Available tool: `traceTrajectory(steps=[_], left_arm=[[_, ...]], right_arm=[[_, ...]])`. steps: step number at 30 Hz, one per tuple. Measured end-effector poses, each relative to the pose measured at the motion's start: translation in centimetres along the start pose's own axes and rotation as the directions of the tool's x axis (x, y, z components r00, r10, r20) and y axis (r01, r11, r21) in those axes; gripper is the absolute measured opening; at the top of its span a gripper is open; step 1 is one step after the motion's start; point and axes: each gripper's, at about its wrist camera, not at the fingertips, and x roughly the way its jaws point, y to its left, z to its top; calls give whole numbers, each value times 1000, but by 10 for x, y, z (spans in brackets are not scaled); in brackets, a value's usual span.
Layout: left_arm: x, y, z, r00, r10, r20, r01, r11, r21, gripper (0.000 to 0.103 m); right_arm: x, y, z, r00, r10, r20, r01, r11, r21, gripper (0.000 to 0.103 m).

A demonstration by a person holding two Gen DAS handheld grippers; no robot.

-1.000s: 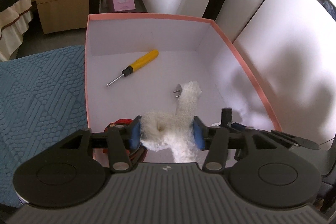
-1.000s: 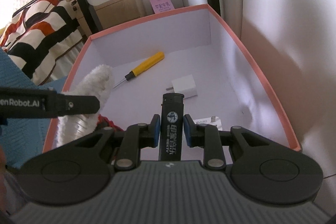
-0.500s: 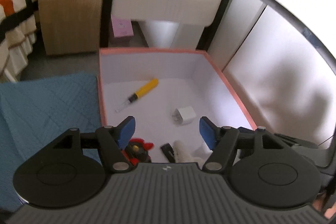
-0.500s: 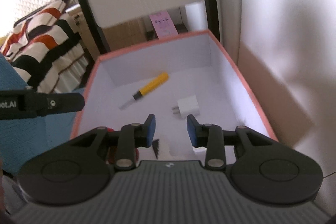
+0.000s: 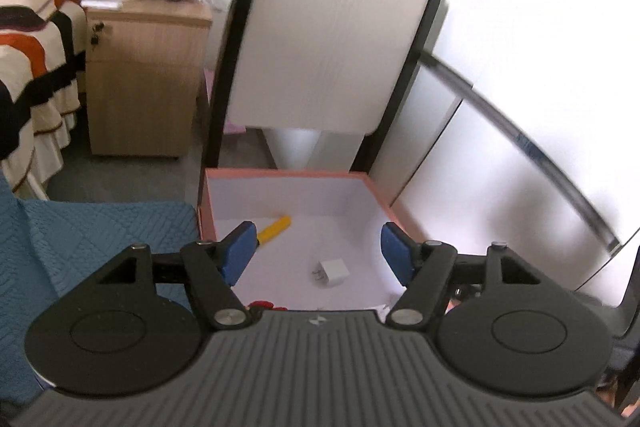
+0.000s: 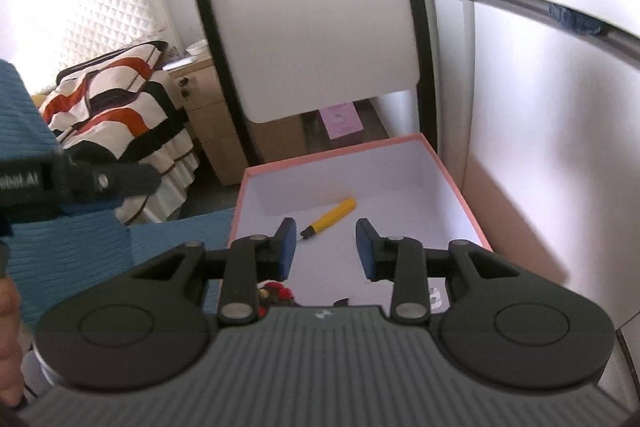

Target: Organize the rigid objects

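A: How are the left gripper (image 5: 316, 253) and its fingers being carried?

B: It is being held above the near end of the pink-rimmed white cardboard box (image 5: 280, 174). Its blue-padded fingers (image 5: 239, 251) are being kept wide apart, having just been opening, and nothing is being gripped between them.

A: And the right gripper (image 6: 326, 249)?

B: It is also being held over the near end of the box (image 6: 332, 150). A gap is being left between its fingers (image 6: 366, 251), which have just been opening; nothing is being pinched there.

A: What is being seen inside the box?

B: A yellow-handled screwdriver with a thin metal shaft (image 5: 274, 227) is being seen lying flat on the box floor toward the far left corner. A small white cube-shaped plug adapter (image 5: 333, 271) is being seen near the middle of the floor, well apart from the screwdriver. A red and black object (image 6: 276, 293) is being glimpsed at the near left corner, mostly hidden by the gripper body, so what it is cannot be told.

A: What is being shown around the box?

B: A blue quilted cloth (image 5: 88, 239) is being seen just left of the box. A white chair back with black edges (image 5: 328, 39) is being seen beyond the far wall of the box, and a light wooden bedside cabinet (image 5: 140, 83) is standing further left of it.
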Motion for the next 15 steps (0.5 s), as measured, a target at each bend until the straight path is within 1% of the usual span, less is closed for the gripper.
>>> traceTrajectory(steps=[2,4,11,13,15], left_arm=[[-16,1,0,1000,8,24,-8,1000,13,76],[-30,4,-1,999,-3,38,3,1000,4,76],[-62,17,-13,999,-13,44,13,1000,-2,76],[-72,20,-17,999,-20,50,20,1000,3,81],[-80,21,-22,998,-12,62,12,1000,6,81]], right_arm=[[-8,6,-4,1000,8,0,-8,1000,-2,36],[-17,10,-9,1000,5,1,-5,1000,-5,36],[-36,27,-19,1000,13,0,-13,1000,-25,36],[-40,30,-22,1000,14,2,-14,1000,-27,36],[-42,33,-26,1000,10,-1,-10,1000,-28,36]])
